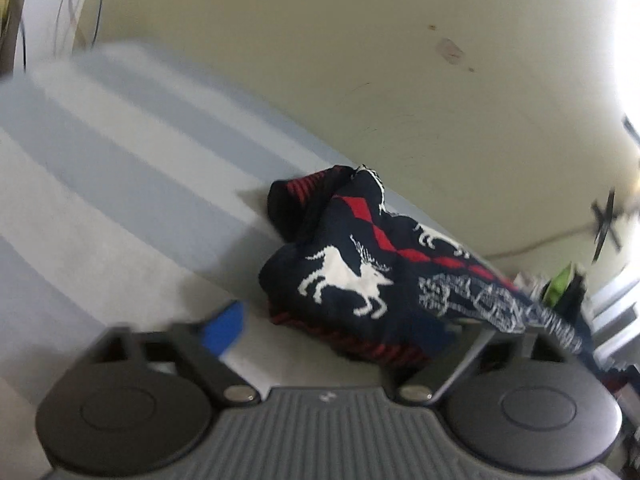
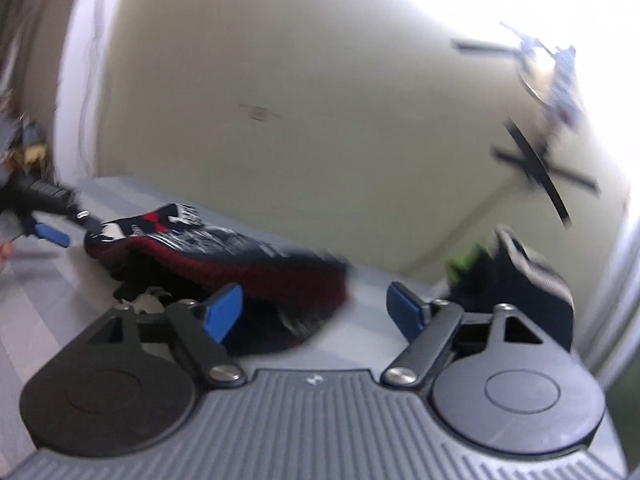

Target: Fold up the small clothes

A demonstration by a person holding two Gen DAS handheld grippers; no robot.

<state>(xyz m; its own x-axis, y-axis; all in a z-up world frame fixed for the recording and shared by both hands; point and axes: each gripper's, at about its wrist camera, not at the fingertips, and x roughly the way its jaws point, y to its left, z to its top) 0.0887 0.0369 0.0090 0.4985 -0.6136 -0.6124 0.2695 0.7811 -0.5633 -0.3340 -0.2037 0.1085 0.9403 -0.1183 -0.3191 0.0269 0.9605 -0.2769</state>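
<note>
Left wrist view: the knitted garment (image 1: 360, 264), navy with white reindeer and red diamonds, lies bunched at centre frame on the striped surface (image 1: 120, 152). The left tool (image 1: 340, 320) has one blue pad visible, the other hidden by cloth; whether it grips cannot be told. Right wrist view: the right tool (image 2: 316, 308) stands wide, holding nothing. Knit is soft, light, stretchy; grip the red ribbed hem (image 2: 280, 276), not loose folds.
</note>
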